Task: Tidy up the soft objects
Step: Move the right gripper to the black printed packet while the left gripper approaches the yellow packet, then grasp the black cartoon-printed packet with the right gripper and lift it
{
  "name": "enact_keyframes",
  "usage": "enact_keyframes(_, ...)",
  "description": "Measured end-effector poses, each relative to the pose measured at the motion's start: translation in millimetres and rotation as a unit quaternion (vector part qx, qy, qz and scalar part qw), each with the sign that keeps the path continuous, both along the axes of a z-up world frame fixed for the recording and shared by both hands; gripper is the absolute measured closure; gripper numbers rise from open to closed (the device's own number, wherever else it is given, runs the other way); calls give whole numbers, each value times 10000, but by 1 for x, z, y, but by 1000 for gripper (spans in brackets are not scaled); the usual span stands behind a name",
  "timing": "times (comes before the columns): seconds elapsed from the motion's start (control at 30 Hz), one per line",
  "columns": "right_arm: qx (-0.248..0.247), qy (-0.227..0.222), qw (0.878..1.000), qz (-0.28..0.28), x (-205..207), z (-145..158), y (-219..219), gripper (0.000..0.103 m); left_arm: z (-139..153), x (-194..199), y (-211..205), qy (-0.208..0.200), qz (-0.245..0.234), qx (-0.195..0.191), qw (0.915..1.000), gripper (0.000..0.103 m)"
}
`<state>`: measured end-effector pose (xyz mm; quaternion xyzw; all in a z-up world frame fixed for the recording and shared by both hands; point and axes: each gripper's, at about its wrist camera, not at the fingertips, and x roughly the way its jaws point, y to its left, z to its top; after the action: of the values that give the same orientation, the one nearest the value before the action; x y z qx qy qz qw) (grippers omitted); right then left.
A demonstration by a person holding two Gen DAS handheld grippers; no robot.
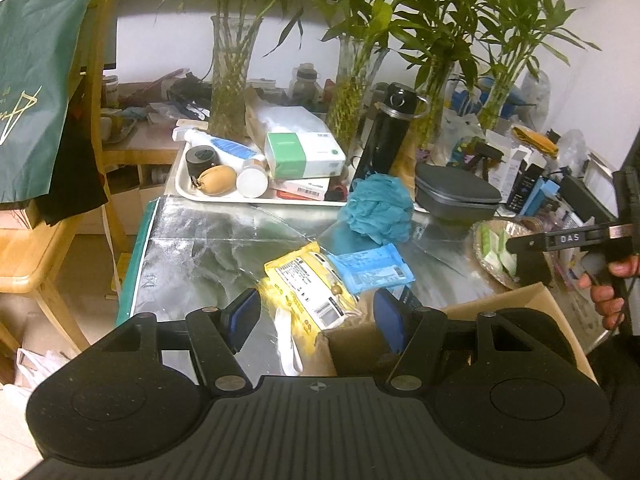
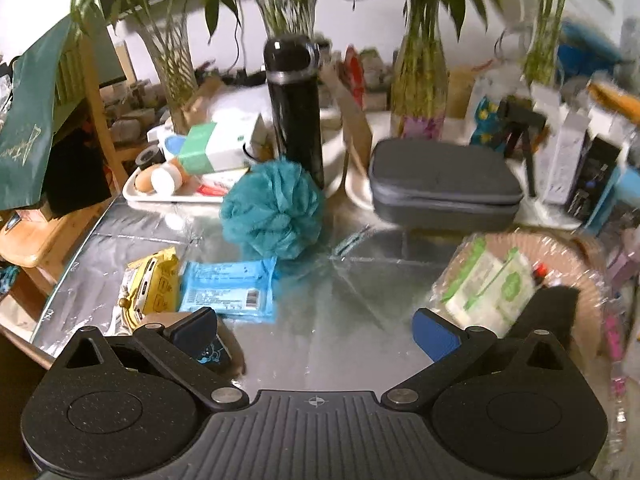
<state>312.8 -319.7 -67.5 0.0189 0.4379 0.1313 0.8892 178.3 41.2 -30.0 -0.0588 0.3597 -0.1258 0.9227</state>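
Both grippers spread wide over the foil table, nothing held.

Left to right: our left gripper has its jaws wide apart, gripping nothing, with the yellow pack lying between the pads at 12 o'clock. The blue wipes pack touches the yellow pack's right edge. The teal loofah sits at 11 o'clock in the right wrist view, by the black flask. Our right gripper is fully spread and bare; the wicker basket of green-white packs is at 2 o'clock.
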Motion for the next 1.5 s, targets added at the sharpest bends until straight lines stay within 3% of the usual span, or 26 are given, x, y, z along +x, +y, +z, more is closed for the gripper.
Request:
enact_keyframes(0.13,380,304,9987,153,18,-16,-3,0,-2,4,3,22,35,-35,10000,41)
enact_keyframes(0.5,780,609,9914,855,55,-54,11,0,-9,14,8,109,65,-128,9998,41)
enact_keyframes(0.87,1783,1755,9607,1201,81,-98,26,12,-11,16,12,146,80,-286,9995,41)
enact_keyframes(1.1,2399,2619,9275,1168,95,-126,33,12,-14,18,15,166,138,-314,9993,41)
enact_keyframes(1.33,3245,3945,8582,507,108,-171,31,12,-21,15,15,123,86,-323,9994,41)
enact_keyframes(1.5,3292,4277,8414,273,118,-183,38,14,-24,12,15,130,142,-407,9990,41)
